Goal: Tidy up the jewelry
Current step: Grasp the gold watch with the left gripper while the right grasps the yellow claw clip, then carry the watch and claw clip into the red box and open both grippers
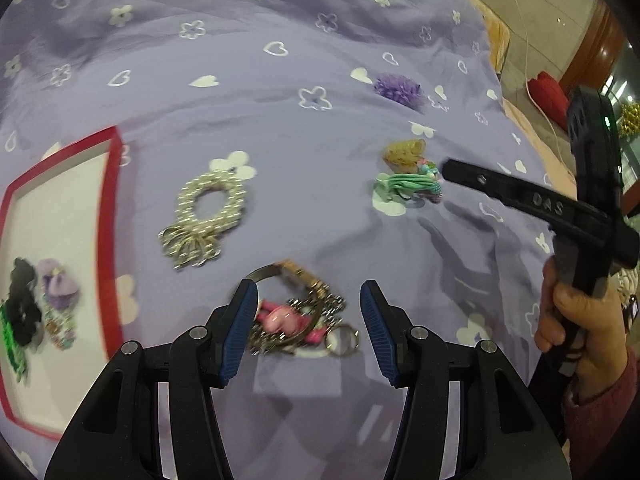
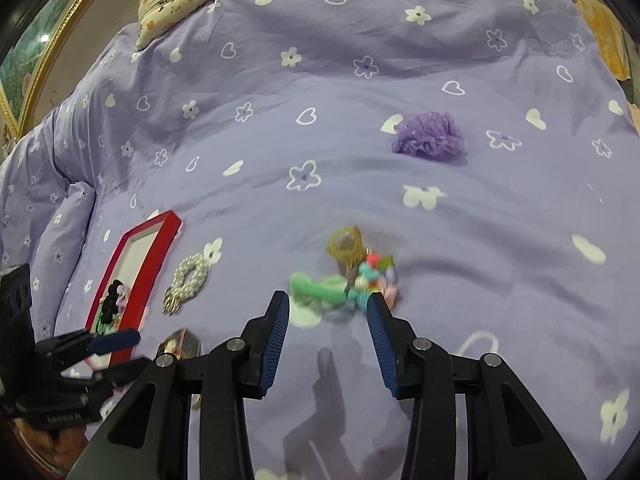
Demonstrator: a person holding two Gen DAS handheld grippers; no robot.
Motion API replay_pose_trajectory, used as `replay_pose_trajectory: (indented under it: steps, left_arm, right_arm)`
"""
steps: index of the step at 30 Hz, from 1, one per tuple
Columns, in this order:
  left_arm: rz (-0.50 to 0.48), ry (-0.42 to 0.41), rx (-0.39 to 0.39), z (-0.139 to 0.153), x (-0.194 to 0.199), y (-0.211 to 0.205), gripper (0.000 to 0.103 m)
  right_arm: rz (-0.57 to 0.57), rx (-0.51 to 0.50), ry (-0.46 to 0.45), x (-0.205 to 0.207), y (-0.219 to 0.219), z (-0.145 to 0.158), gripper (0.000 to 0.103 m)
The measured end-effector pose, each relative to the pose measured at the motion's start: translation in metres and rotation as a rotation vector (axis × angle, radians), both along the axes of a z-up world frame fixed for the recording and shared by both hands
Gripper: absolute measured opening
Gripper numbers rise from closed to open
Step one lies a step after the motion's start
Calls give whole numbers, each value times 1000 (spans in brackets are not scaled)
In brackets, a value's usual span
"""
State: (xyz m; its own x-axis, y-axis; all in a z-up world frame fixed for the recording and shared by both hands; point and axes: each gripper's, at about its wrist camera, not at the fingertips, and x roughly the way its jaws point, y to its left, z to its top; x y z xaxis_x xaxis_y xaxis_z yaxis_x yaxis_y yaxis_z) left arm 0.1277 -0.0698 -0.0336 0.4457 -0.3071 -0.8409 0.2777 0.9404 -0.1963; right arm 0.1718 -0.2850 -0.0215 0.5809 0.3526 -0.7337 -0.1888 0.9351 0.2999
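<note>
On the purple quilt point(image 1: 280, 120), pearl scrunchie point(image 1: 208, 216), bow end nearest the camera.

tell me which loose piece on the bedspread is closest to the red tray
The pearl bead ring. It lies just beside the red tray, while the pink charm bundle, green hair tie and purple scrunchie lie farther off.

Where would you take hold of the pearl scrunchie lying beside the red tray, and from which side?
I would grip the pearl scrunchie across one side of its beaded ring, coming from above with one finger in the open centre and one outside. It lies flat on the bedspread, apart from the red tray, so a side approach would probably only push it.
</note>
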Motion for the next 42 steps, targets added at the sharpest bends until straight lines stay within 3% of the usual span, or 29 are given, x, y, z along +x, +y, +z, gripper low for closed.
replay_pose_trajectory:
  steps: [2,6,8,10,12,13,14,22,26,35,42]
  left_arm:
    - [-5,13,18,-6,5,-8,52]
    - [15,49,46,-22,14,-12,48]
    - [20,63,45,-29,16,-11,23]
    - [24,73,34,-34,17,-7,17]
    - [25,60,34,-33,15,-6,14]
    - [25,53,33,-32,14,-5,12]
    - [24,45,25,-31,12,-3,11]
    - [48,8,-53,-15,-2,20,8]
    - [74,-19,-74,-5,-11,36,8]
    - [123,-74,-85,17,-33,66,8]
    - [165,-94,-83,24,-50,93,8]
  right_arm:
    - [4,-11,2,11,2,-3,53]
    - [10,-31,13,32,8,-12,53]
    - [19,-51,18,41,12,-17,53]
    - [30,-86,23,49,17,-22,53]
    - [38,-132,22,54,22,-27,48]
    - [37,-144,14,54,22,-27,36]
    - [34,-150,3,53,22,-27,36]
    - [30,-106,-79,30,21,-1,36]
    - [45,-27,-93,14,26,11,36]
    - [139,81,-65,-17,64,17,36]
    - [207,91,-47,-36,98,12,36]
